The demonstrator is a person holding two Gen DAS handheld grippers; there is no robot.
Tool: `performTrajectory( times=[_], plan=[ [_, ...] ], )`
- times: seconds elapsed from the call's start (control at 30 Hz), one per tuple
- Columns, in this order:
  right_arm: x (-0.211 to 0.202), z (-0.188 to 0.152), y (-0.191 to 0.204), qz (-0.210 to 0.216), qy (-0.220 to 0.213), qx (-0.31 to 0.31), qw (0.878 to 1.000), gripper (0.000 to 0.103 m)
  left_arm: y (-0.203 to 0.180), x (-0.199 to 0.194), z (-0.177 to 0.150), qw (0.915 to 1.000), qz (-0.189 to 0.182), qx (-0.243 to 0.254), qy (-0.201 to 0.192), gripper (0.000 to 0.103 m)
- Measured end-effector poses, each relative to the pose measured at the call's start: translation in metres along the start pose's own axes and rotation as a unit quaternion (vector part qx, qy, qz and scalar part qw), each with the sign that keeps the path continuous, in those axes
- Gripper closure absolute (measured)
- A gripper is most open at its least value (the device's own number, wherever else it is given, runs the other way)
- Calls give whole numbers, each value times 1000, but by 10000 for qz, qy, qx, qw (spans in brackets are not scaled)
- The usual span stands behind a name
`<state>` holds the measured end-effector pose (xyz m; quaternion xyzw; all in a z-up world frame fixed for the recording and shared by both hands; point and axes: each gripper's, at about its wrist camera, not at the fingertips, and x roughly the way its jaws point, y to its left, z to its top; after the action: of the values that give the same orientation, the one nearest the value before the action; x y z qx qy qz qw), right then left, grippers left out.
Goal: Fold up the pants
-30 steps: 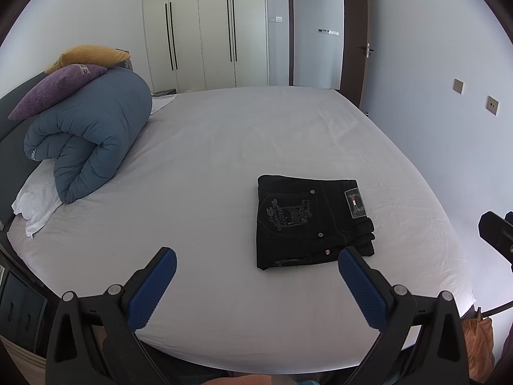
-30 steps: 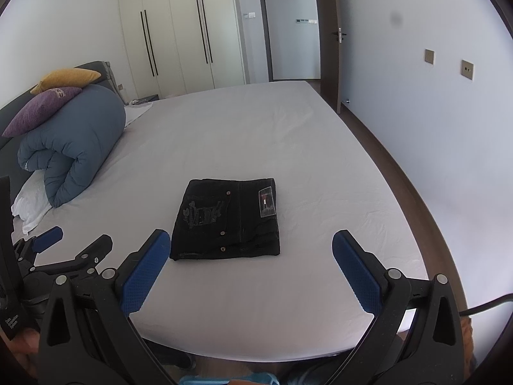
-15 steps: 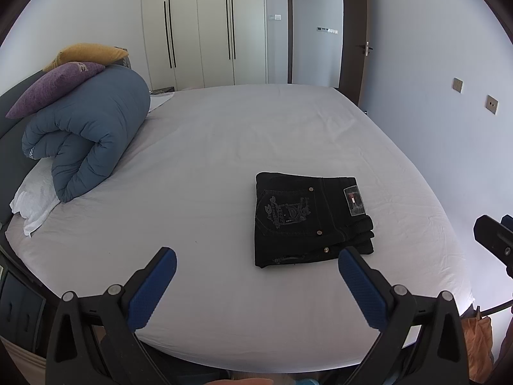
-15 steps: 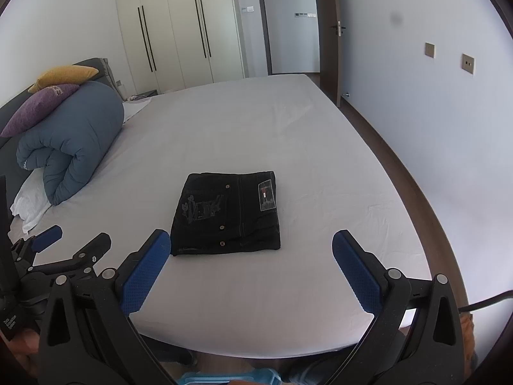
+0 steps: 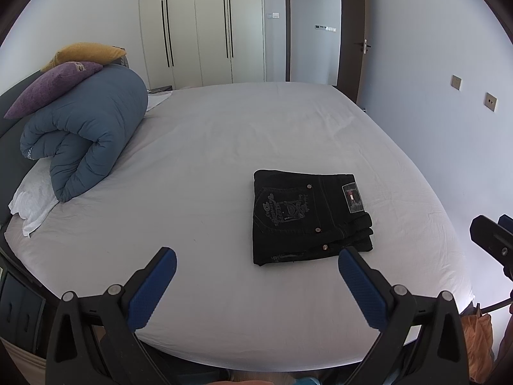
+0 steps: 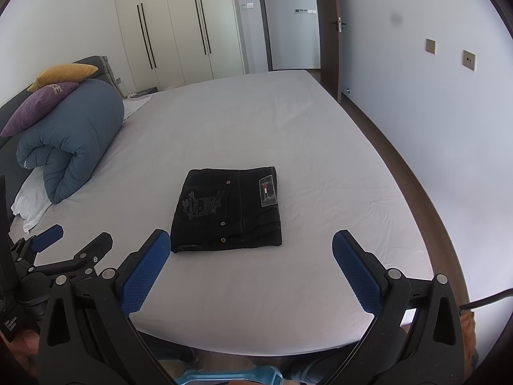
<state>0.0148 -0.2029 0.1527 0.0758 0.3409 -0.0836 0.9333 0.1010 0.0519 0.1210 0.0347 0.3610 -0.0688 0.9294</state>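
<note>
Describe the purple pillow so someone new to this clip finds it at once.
Start at the rolled blue duvet at the head end of the bed. Two pillows lie on it; the purple pillow is the lower one, under the mustard-yellow pillow.

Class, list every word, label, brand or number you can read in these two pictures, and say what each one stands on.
None can be read for certain.
Pocket embroidery on the folded black pants: pale lettering, too blurred to read.
Waistband patch: a small red, white and dark emblem, no legible words.
White print on the left gripper body, seen from the right wrist: too small.
</note>
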Motion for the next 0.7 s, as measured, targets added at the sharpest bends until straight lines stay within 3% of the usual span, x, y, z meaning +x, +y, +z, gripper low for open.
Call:
performTrajectory(
  times=[0.7],
  plan=[
    [5, -11, 7, 55, 103, 7, 9999, 0, 3, 5, 1, 9999, -79, 22, 136, 0]
  ],
)
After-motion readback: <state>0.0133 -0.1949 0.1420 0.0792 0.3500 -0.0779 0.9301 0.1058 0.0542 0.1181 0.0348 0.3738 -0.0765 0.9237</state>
